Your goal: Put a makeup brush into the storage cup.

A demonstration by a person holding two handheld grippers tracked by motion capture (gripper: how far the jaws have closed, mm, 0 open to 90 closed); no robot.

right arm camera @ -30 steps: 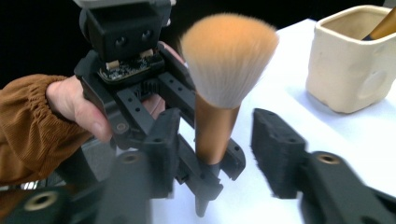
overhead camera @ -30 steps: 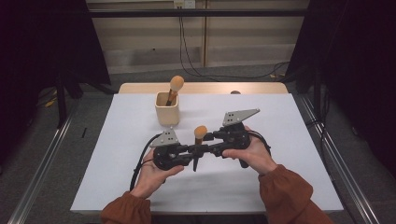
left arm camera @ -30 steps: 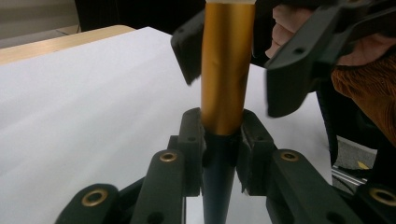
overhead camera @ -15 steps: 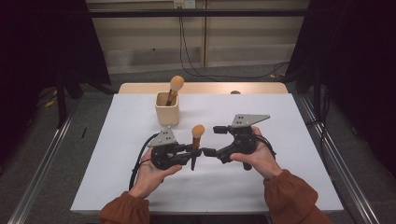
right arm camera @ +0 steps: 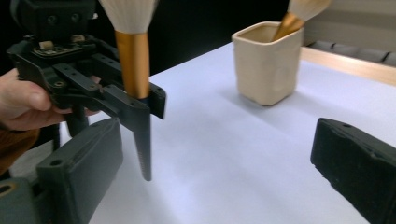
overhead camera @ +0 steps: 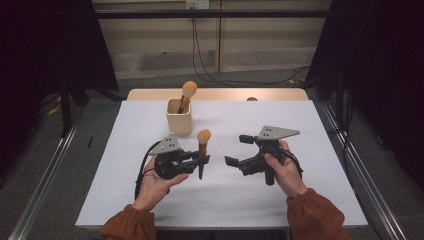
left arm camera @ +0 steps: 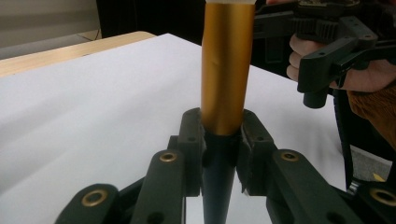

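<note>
The left gripper stands near the middle of the desk, its fingers clamped on the dark handle of an upright makeup brush, bristles up. Behind it, toward the far edge, a cream holder contains a second brush. The right gripper, well apart, has its fingers spread wide and empty.
</note>
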